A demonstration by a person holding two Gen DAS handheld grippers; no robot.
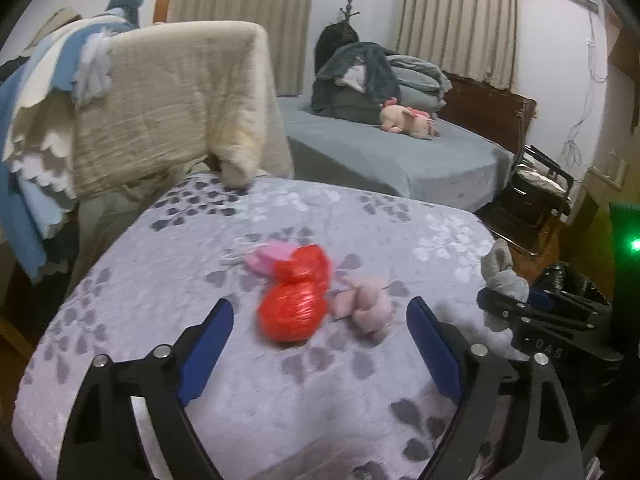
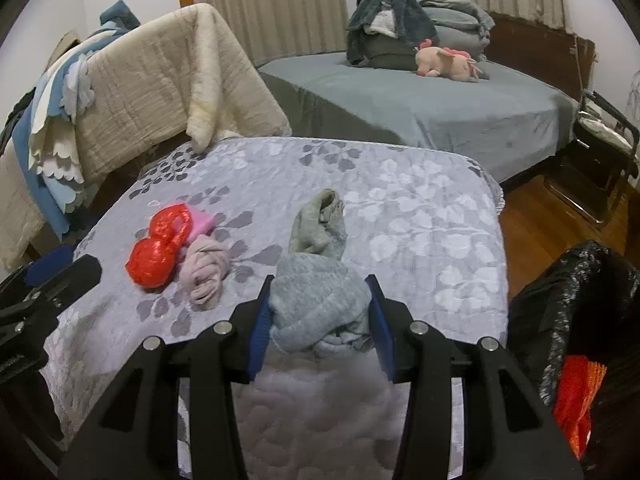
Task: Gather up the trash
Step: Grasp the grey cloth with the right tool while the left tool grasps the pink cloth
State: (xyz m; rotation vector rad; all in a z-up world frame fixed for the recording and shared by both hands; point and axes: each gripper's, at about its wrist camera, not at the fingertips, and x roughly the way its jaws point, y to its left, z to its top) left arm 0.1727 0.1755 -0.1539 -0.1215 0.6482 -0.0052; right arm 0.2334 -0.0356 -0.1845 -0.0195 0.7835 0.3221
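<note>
Right wrist view: red crumpled plastic bag at 9 o'clock on tabletop, w/ left gripper spread toward it; right gripper pinches grey sock, probably for black bin bag at 3 o'clock.

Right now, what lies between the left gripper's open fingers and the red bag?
Nothing: only bare floral bedspread separates the left gripper from the red bag, seen in the left wrist view.

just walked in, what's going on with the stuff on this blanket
A person is clearing up with two handheld grippers. The right gripper is shut on a grey cloth, beside a black trash bag. The left gripper is open, facing a red plastic bag and pink cloth lying on the blanket.
</note>
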